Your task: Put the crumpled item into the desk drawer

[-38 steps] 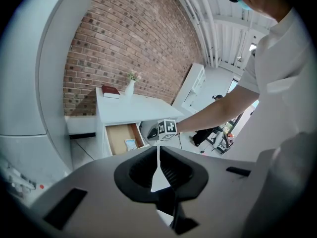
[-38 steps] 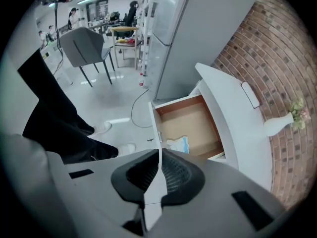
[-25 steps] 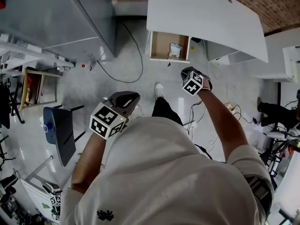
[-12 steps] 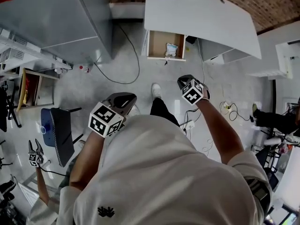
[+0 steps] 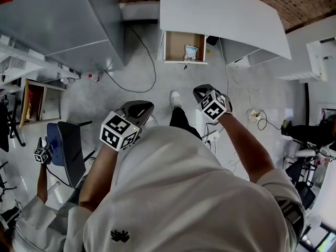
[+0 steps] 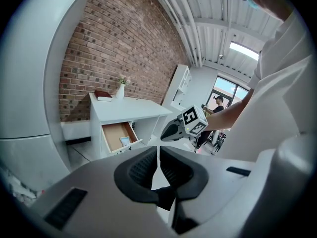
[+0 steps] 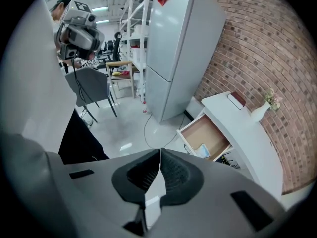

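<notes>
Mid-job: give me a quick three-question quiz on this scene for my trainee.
1. Where does the crumpled item lie?
A) on the desk top
B) in the drawer
C) on the floor
2. True or false: the drawer is pushed shut.
3. Fill in: the jaws of the left gripper and of the right gripper are both ____, with nothing between them.

Key: 1 B; 2 false, it stands open; 3 shut.
</notes>
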`<move>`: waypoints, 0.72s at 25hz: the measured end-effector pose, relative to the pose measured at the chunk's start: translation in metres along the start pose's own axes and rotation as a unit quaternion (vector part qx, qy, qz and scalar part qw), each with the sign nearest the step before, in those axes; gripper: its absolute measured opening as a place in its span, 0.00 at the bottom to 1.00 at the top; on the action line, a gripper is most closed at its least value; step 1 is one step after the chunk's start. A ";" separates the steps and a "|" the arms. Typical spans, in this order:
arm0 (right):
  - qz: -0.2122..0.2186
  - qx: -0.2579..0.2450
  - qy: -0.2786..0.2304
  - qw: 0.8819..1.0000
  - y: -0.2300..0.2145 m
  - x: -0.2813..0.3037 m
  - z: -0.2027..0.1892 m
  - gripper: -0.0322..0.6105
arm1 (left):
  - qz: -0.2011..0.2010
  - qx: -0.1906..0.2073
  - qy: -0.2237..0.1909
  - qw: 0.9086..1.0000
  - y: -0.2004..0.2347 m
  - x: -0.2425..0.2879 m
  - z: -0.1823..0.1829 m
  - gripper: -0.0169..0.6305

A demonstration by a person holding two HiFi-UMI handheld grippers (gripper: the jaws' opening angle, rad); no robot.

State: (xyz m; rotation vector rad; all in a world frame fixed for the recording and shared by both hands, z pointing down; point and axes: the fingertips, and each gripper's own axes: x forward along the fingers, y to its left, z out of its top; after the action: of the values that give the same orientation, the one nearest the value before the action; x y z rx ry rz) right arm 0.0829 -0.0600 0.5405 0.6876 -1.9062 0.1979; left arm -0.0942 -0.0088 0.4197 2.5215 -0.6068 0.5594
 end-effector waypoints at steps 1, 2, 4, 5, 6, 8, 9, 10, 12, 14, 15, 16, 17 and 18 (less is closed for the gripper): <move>0.002 0.002 -0.003 1.000 0.002 -0.001 0.002 0.10 | 0.000 0.000 0.000 1.000 0.000 -0.001 0.000 0.08; 0.004 0.004 -0.005 1.000 0.003 -0.002 0.003 0.10 | 0.000 0.000 0.000 1.000 0.000 -0.001 -0.001 0.08; 0.008 0.006 -0.008 1.000 0.007 -0.004 0.004 0.10 | 0.000 0.001 -0.001 1.000 0.000 -0.002 -0.002 0.08; 0.010 0.007 -0.009 1.000 0.009 -0.005 0.005 0.10 | 0.000 0.001 -0.001 1.000 -0.001 -0.002 -0.002 0.08; 0.012 0.007 -0.009 1.000 0.011 -0.006 0.005 0.10 | 0.000 0.001 -0.001 1.000 -0.002 -0.003 -0.002 0.08; 0.016 0.010 -0.010 1.000 0.013 -0.008 0.005 0.10 | 0.000 0.002 -0.002 1.000 -0.003 -0.003 -0.002 0.08; 0.017 0.011 -0.011 1.000 0.014 -0.008 0.005 0.10 | 0.001 0.002 -0.002 1.000 -0.004 -0.003 -0.002 0.08; 0.018 0.011 -0.011 1.000 0.014 -0.009 0.005 0.10 | 0.001 0.002 -0.002 1.000 -0.004 -0.003 -0.003 0.08; 0.020 0.011 -0.011 1.000 0.016 -0.009 0.005 0.10 | 0.002 0.002 -0.002 1.000 -0.005 -0.003 -0.005 0.08; 0.021 0.013 -0.012 1.000 0.017 -0.008 0.006 0.10 | 0.002 0.000 -0.001 1.000 -0.005 -0.004 -0.006 0.08; 0.022 0.014 -0.012 1.000 0.017 -0.008 0.007 0.10 | 0.002 0.000 -0.001 1.000 -0.004 -0.004 -0.007 0.08; 0.023 0.015 -0.013 1.000 0.017 -0.008 0.009 0.10 | 0.001 -0.001 -0.001 1.000 -0.004 -0.005 -0.007 0.08; 0.024 0.016 -0.014 0.999 0.017 -0.009 0.011 0.10 | 0.001 -0.001 0.000 1.000 -0.003 -0.005 -0.007 0.08; 0.026 0.016 -0.015 0.999 0.017 -0.009 0.012 0.10 | 0.001 -0.002 0.000 1.000 -0.003 -0.005 -0.006 0.08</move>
State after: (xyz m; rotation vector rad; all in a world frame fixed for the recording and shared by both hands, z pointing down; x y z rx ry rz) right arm 0.0664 -0.0478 0.5304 0.6666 -1.9535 0.2522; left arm -0.0986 -0.0017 0.4212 2.5172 -0.6095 0.5586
